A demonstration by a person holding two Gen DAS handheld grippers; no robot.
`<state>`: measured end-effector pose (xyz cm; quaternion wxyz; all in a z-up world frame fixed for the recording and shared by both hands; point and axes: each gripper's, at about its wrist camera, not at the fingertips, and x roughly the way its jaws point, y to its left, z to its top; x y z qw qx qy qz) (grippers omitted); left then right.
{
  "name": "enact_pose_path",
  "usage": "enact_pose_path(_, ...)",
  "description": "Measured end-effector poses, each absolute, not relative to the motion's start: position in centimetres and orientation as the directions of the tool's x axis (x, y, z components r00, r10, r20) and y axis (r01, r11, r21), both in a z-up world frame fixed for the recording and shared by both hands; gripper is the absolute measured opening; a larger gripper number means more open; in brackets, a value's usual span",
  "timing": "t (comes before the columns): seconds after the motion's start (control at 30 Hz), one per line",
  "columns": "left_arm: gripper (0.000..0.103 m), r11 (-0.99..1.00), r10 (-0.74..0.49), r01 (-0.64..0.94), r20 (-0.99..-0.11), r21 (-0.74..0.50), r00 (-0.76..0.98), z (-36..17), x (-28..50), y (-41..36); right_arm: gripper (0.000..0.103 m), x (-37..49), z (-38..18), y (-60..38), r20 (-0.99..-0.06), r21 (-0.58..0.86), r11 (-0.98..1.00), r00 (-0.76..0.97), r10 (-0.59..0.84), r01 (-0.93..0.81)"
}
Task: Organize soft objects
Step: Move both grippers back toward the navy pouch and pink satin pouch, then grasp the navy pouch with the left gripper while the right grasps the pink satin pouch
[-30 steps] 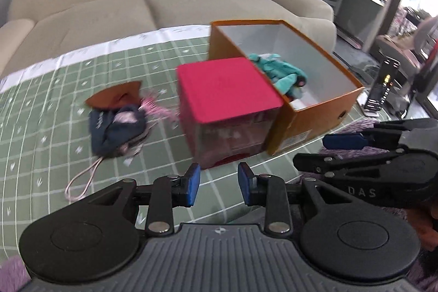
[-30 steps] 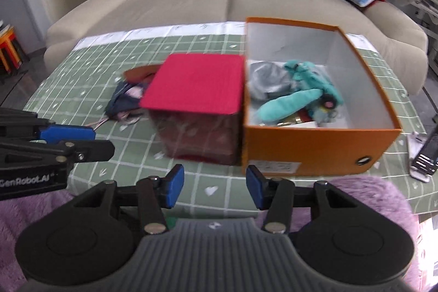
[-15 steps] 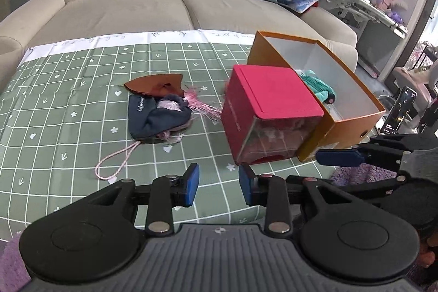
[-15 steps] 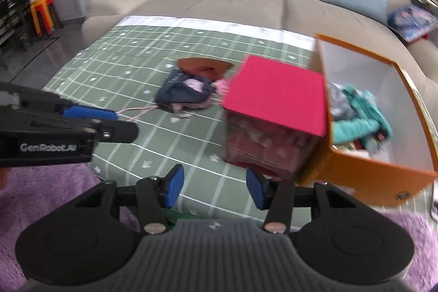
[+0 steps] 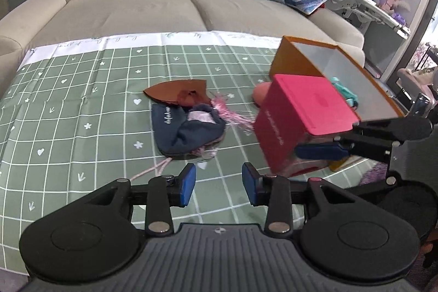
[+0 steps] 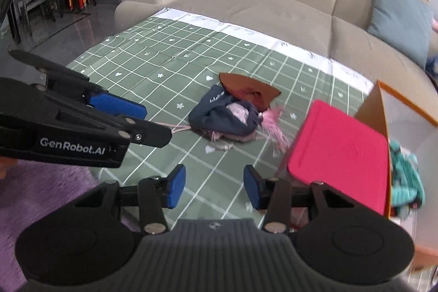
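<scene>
We see a beige sofa (image 5: pixel 153 7) filling the top of both views, and below it a green checked cloth (image 5: pixel 68 106) spread across the middle. An orange box (image 5: pixel 298 56) stands open at the right edge of the left view with teal soft toys (image 6: pixel 405 177) inside. A red box (image 5: pixel 301 119) sits just left of it, touching it. Near the frame centre lies the soft pile: a navy pouch (image 5: pixel 186 127) with a brown piece (image 5: pixel 175 90) at its far side and pink tassels (image 5: pixel 230 111) toward the red box. Our left gripper (image 5: pixel 219 184) at bottom centre hangs above the cloth just short of the pouch, fingers apart and holding nothing. Our right gripper (image 6: pixel 214 186) is likewise spread and bare.
</scene>
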<state>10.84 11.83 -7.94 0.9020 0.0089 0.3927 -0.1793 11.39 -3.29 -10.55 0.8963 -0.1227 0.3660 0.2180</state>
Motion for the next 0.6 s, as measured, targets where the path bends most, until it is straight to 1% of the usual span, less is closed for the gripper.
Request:
enact_pose_path(0.1,0.048,0.939,-0.308,0.319,-0.726,-0.127,0.615,-8.6,12.3,12.6,0.043,13.0,-11.0,-2.1,-0.706,-0.11,0.863,0.65,0.282,-0.494)
enact_pose_path(0.17,0.049,0.941,-0.3,0.314,-0.735,-0.124,0.608,-9.0,13.4,13.1,0.038,14.4,-11.3,-1.5,-0.708,-0.121,0.861,0.65,0.275,-0.495)
enact_pose_path(0.27,0.052,0.945,-0.289,0.304,-0.747,-0.122,0.599,-9.6,15.4,13.7,0.035,16.5,-11.8,-0.9,-0.714,-0.124,0.861,0.647,0.267,-0.493)
enact_pose_path(0.4,0.059,0.945,-0.291,0.3,-0.756,-0.131,0.587,-10.4,18.0,14.1,0.035,18.8,-12.9,0.2,-0.71,-0.174,0.859,0.666,0.229,-0.481)
enact_pose_path(0.5,0.059,0.948,-0.288,0.284,-0.769,-0.143,0.57,-11.6,20.1,14.2,0.034,20.2,-13.9,0.7,-0.712,-0.206,0.866,0.677,0.187,-0.456)
enact_pose_path(0.57,0.059,0.948,-0.29,0.278,-0.774,-0.153,0.563,-12.4,21.2,14.3,0.028,20.9,-14.6,1.2,-0.717,-0.227,0.87,0.679,0.155,-0.438)
enact_pose_path(0.6,0.059,0.95,-0.289,0.271,-0.778,-0.159,0.558,-12.9,21.8,14.2,0.028,21.3,-15.0,1.3,-0.719,-0.232,0.871,0.679,0.146,-0.433)
